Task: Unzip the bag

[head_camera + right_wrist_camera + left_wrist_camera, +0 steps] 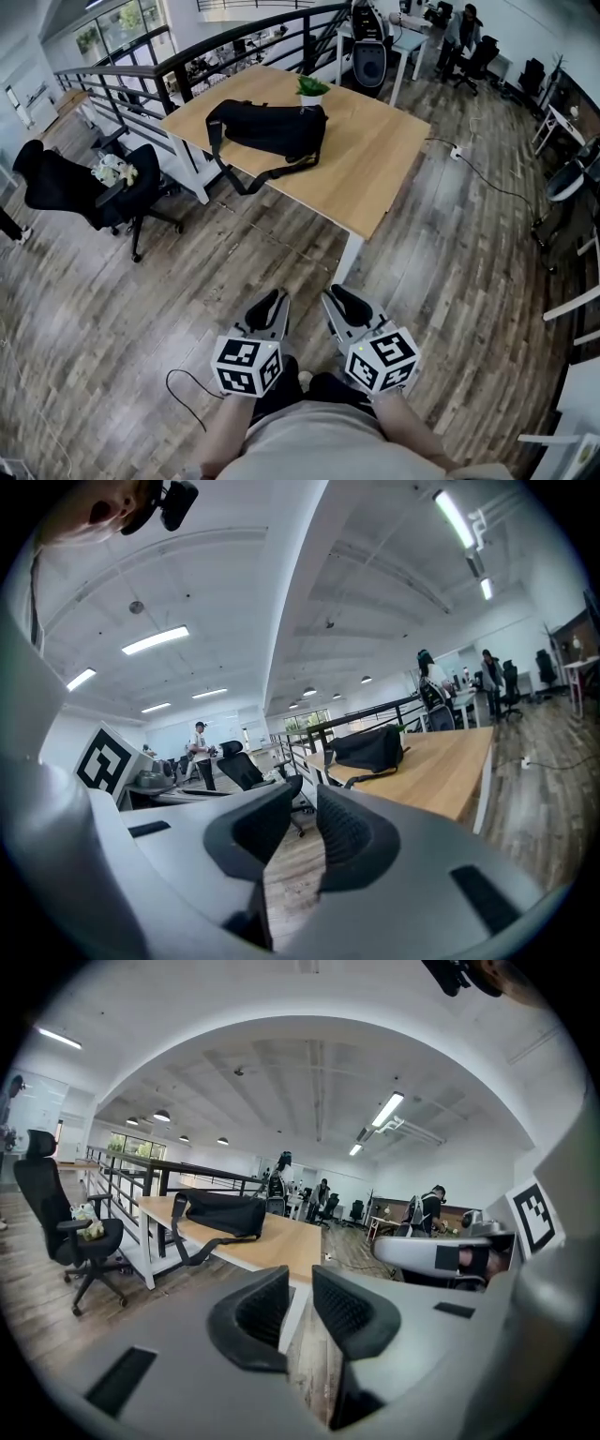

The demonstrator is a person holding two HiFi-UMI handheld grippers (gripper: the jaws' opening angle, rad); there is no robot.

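Well apart from the grippers: black bag (pixel 272 129) lay on table (pixel 375 164), beside potted plant (pixel 311 89). Left gripper (pixel 269 302) and right gripper (pixel 344 300) jaws slightly spread, empty.

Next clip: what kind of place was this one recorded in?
Most likely an open-plan office on a mezzanine floor: a wooden desk holding a black bag, a black swivel office chair beside it, and a dark railing along the edge.

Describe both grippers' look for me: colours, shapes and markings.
The left gripper and right gripper match: pale grey moulded bodies and black ribbed fingers. Each carries a white cube printed with black square markers.
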